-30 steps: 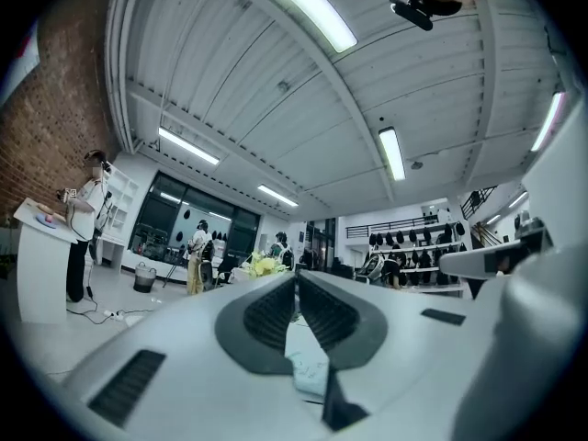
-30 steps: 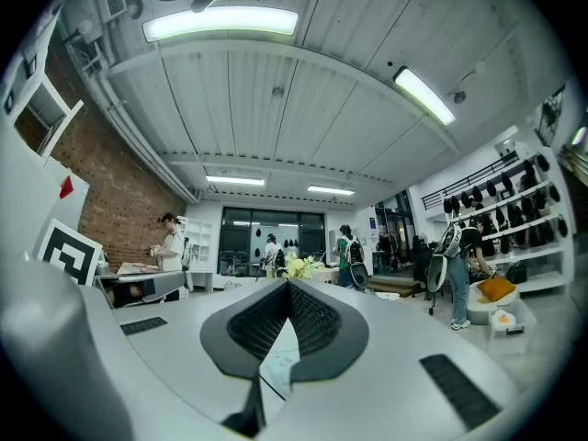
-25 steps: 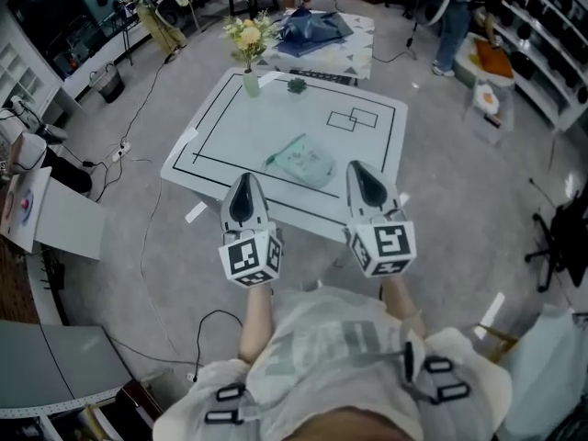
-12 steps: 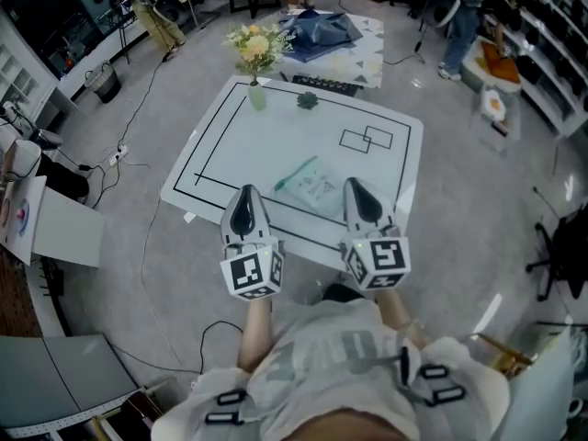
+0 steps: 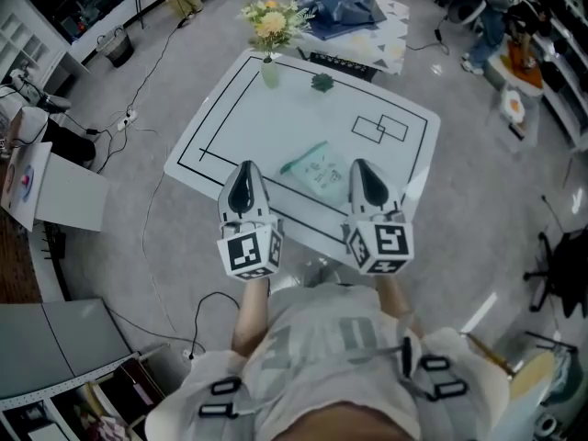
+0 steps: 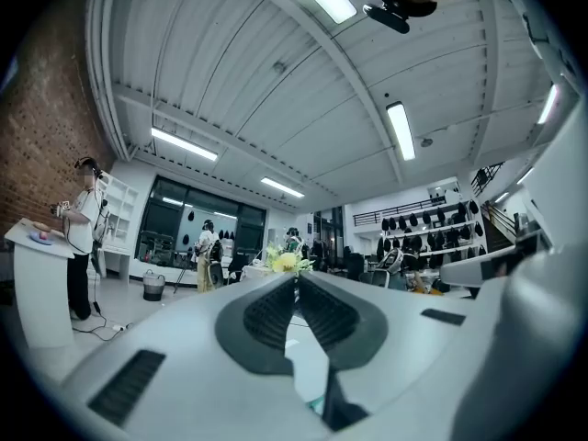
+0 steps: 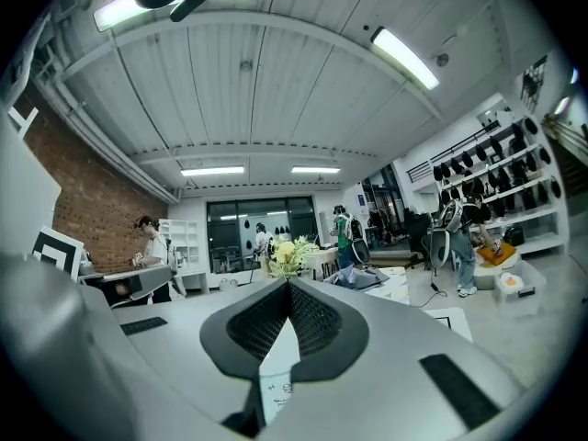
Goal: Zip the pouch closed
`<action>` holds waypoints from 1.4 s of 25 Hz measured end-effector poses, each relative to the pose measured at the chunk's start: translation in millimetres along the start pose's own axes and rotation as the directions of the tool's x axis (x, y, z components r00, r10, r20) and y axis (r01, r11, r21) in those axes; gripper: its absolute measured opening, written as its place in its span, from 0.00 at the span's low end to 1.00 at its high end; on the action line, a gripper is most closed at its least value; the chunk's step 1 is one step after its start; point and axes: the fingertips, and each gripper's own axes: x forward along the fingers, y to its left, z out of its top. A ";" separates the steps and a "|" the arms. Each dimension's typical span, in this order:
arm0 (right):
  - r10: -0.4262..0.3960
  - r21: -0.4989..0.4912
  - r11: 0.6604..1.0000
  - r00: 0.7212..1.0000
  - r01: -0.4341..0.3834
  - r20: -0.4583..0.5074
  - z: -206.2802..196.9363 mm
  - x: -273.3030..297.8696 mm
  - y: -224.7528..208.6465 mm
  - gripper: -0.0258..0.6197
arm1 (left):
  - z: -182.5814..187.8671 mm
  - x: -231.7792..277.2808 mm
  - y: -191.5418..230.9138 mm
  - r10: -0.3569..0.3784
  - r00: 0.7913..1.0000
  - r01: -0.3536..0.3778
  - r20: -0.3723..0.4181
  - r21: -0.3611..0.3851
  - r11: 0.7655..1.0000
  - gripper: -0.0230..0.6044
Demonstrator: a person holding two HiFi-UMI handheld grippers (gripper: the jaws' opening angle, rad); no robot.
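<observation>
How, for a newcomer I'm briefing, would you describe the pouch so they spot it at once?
Find the white table outlined in black. Toward its near edge lies the pouch: flat, soft, pale green, unlike the upright flower vase at the far edge.

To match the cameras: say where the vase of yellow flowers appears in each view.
Head view: vase of yellow flowers, top centre-left, on the far corner of the white black-lined table.
Left gripper view: flowers at centre, above the left claw.
Right gripper view: flowers at centre, above the right claw.
Shared landmark: that table.
</observation>
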 end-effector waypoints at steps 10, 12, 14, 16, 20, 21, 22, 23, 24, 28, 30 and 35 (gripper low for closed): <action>0.137 0.114 0.985 0.988 -0.129 -0.068 -18.7 26.1 38.9 0.15 | -12.4 -15.5 27.4 0.089 0.995 -0.089 -0.036 0.001 0.996 0.07; 0.187 0.144 0.975 0.977 -0.171 -0.102 -28.6 34.1 55.0 0.28 | -16.0 -20.4 31.8 0.102 0.994 -0.102 -0.048 0.002 0.995 0.07; 0.209 0.154 0.970 0.970 -0.189 -0.125 -38.7 42.5 69.3 0.33 | -19.3 -24.2 36.8 0.113 0.992 -0.113 -0.060 0.004 0.994 0.07; 0.218 0.150 0.969 0.963 -0.195 -0.156 -55.2 53.4 83.5 0.34 | -22.3 -27.0 42.7 0.121 0.990 -0.121 -0.069 0.005 0.993 0.07; 0.204 0.126 0.977 0.936 -0.174 -0.287 -110.4 76.0 107.6 0.34 | -30.4 -33.2 55.5 0.137 0.986 -0.137 -0.093 -0.001 0.991 0.07; 0.190 0.112 0.980 0.928 -0.162 -0.321 -124.5 80.1 111.1 0.34 | -33.1 -34.9 58.3 0.140 0.985 -0.141 -0.100 -0.003 0.990 0.07; 0.175 0.104 0.984 0.920 -0.147 -0.350 -138.0 83.9 113.7 0.34 | -36.0 -36.4 61.0 0.143 0.984 -0.144 -0.108 -0.004 0.990 0.07; 0.160 0.102 0.986 0.912 -0.131 -0.377 -151.1 87.3 115.8 0.34 | -38.9 -37.7 63.7 0.146 0.983 -0.147 -0.116 -0.003 0.989 0.07; 0.145 0.105 0.988 0.904 -0.112 -0.403 -163.7 90.6 117.7 0.34 | -41.7 -38.9 66.5 0.149 0.981 -0.150 -0.123 -0.002 0.989 0.07; 0.066 0.116 0.993 0.872 -0.010 -0.486 -202.2 101.8 119.1 0.34 | -50.6 -43.2 76.8 0.158 0.977 -0.161 -0.145 -0.006 0.987 0.07; 0.031 0.134 0.990 0.850 0.046 -0.526 -216.0 106.3 117.7 0.34 | -55.4 -46.6 81.3 0.162 0.974 -0.165 -0.157 -0.009 0.986 0.07; -0.013 0.136 0.983 0.792 0.121 -0.611 -245.4 115.7 117.4 0.34 | -68.2 -58.1 97.7 0.184 0.966 -0.190 -0.183 -0.014 0.982 0.07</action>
